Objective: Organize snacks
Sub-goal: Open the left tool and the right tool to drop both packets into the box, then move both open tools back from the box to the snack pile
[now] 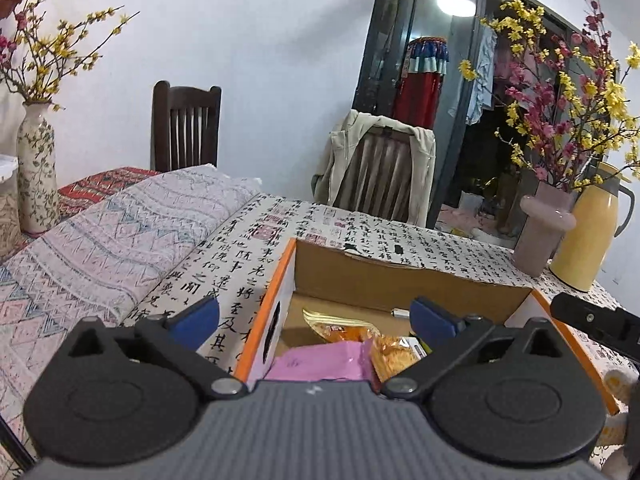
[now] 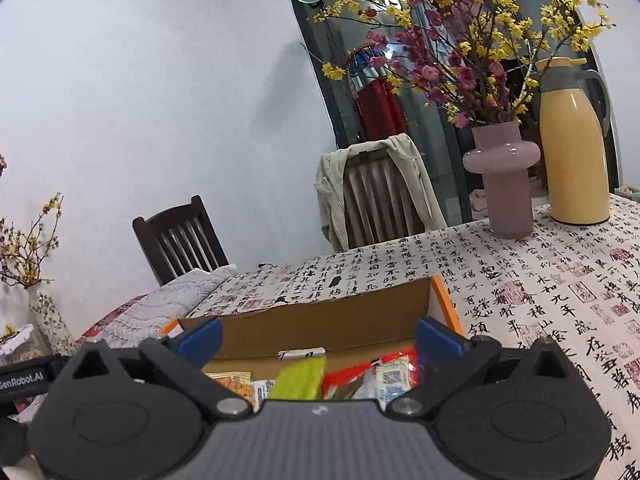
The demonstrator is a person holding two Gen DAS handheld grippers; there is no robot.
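An open cardboard box (image 1: pixel 400 276) with orange-edged walls sits on the calligraphy tablecloth and holds snack packets. In the left wrist view I see a pink packet (image 1: pixel 320 364) and orange packets (image 1: pixel 348 330) inside. My left gripper (image 1: pixel 316 316) is open and empty above the box's near left part. In the right wrist view the box (image 2: pixel 320 320) holds a green packet (image 2: pixel 300 378), a red packet (image 2: pixel 360 378) and an orange one (image 2: pixel 234 384). My right gripper (image 2: pixel 318 338) is open and empty above the box's near side. Its body shows in the left view (image 1: pixel 596 322).
A pink vase (image 2: pixel 502 176) with flowering branches and a yellow thermos (image 2: pixel 574 148) stand at the table's far right. A folded patterned cloth (image 1: pixel 120 240) lies left of the box. A patterned vase (image 1: pixel 36 168) stands far left. Two chairs (image 1: pixel 186 128) stand behind the table.
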